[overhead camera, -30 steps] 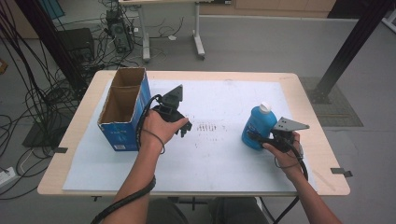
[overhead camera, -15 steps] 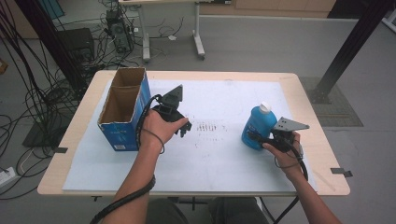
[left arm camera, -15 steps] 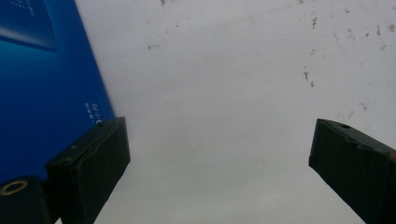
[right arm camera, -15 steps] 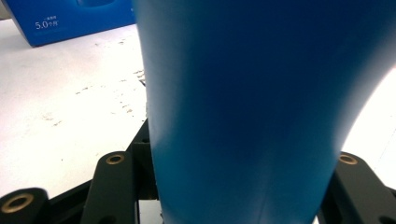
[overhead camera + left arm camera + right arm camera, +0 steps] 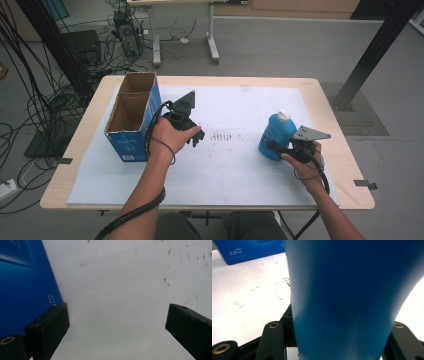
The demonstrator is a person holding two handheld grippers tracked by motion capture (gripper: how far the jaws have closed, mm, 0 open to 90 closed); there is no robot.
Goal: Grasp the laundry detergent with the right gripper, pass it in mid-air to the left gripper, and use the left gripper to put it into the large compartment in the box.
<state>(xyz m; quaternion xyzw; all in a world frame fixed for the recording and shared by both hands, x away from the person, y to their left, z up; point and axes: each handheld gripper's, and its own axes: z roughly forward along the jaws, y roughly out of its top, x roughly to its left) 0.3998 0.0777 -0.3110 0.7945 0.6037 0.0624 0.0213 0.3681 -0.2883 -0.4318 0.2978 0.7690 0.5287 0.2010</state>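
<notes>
change: none, both hands and things as before | right tool [image 5: 274,146] clenched on one upright blue bottle [image 5: 275,136], white cap, right side of bench [image 5: 330,100] | left tool [image 5: 117,322] released, beside one open blue box [image 5: 131,131] at left | box print "5.0", rest unreadable

A blue bottle [image 5: 276,136] with a white cap stands upright on the white mat, well to the right of the open blue cardboard box [image 5: 131,116].
</notes>
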